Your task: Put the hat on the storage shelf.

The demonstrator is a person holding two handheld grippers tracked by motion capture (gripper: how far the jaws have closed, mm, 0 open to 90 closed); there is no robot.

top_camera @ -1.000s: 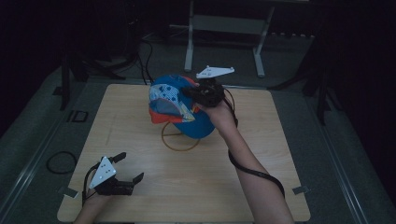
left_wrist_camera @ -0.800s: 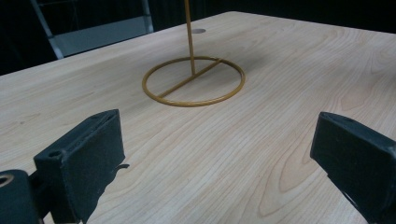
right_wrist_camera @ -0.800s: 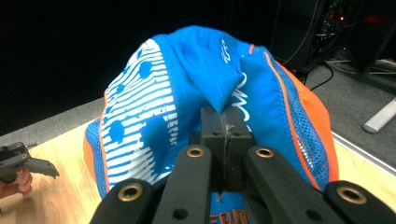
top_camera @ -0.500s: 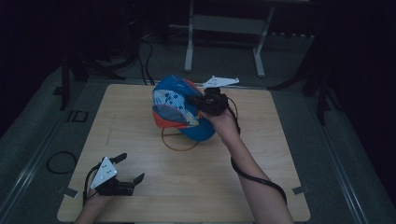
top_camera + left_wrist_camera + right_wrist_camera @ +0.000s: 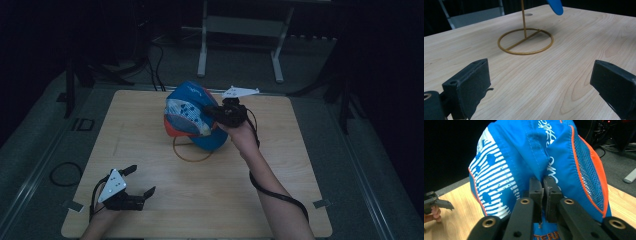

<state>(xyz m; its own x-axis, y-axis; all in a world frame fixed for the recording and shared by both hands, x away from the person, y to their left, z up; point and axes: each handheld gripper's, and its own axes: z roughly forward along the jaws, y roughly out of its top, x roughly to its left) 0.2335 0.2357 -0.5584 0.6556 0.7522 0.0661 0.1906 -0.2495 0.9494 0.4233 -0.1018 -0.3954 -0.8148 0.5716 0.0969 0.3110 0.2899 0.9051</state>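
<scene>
Lowering the blue cap (image 5: 192, 117) onto the wire stand (image 5: 192, 149), I am keeping its crown centred over the upright rod so the fabric is settling evenly rather than snagging. The right gripper (image 5: 543, 185) is pinching a fold of the cap's crown, its jaws having just been easing apart slightly. My right forearm is reaching forward over the table, wrist level. The left gripper (image 5: 137, 181) is resting spread near the table's front edge
</scene>
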